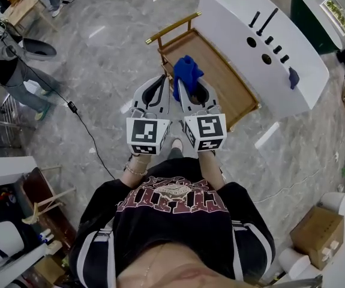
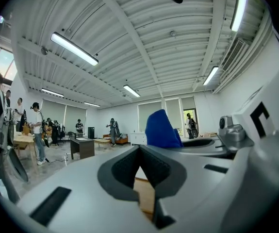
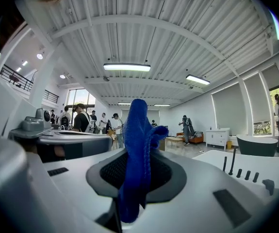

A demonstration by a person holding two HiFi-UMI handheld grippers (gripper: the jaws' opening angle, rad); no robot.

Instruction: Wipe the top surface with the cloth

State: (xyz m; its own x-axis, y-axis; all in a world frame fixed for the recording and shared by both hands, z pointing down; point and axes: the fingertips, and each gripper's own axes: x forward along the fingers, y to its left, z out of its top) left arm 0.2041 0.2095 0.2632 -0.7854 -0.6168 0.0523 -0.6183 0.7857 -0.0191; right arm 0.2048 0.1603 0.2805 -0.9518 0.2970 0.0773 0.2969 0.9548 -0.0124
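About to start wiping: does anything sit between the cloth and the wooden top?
Nothing visible does: the blue cloth, shut in the right gripper, hangs above the wooden top, whose visible part is bare.

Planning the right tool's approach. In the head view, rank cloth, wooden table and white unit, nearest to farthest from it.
1. Cloth: clamped in the right tool, at its tips.
2. Wooden table: just ahead of the tips.
3. White unit: beyond the table, ahead and to the right.
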